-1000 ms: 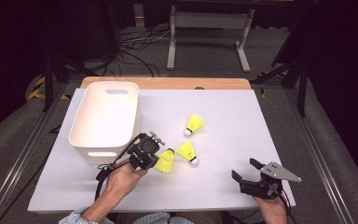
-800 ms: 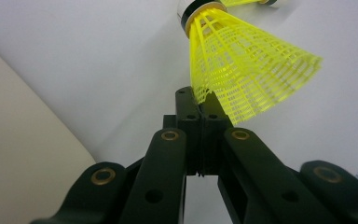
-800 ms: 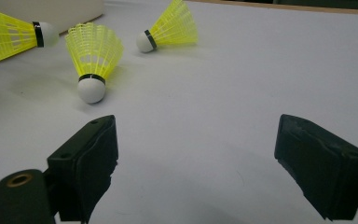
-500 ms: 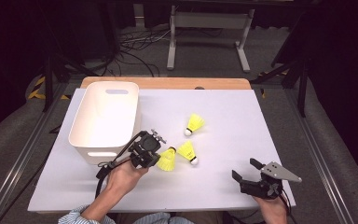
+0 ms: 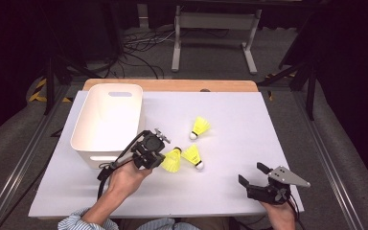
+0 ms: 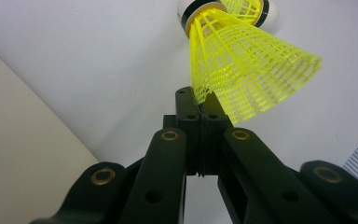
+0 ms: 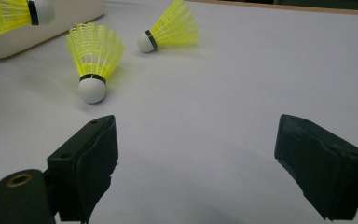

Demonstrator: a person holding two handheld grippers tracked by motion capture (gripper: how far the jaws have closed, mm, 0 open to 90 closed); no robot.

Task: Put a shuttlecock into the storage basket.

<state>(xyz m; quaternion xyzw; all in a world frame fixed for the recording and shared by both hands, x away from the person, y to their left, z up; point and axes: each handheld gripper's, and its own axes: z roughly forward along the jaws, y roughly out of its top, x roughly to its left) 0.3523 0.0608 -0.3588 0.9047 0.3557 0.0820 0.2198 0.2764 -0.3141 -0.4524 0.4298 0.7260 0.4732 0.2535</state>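
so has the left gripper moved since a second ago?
Yes, slightly. The left gripper, shut on the skirt of a yellow shuttlecock, has shifted a little up the picture along the white bin, taking the shuttlecock with it.

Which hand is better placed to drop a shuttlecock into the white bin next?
Left. The left gripper is shut on a shuttlecock's skirt, right beside the white bin. The right gripper is open, empty and farther away.

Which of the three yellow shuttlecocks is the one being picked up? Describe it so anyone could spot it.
Start at the white plastic bin on the white table sheet. Just right of its near corner, the left tongs pinch the mesh skirt of a yellow plastic shuttlecock. Its two neighbours lie free on the sheet.
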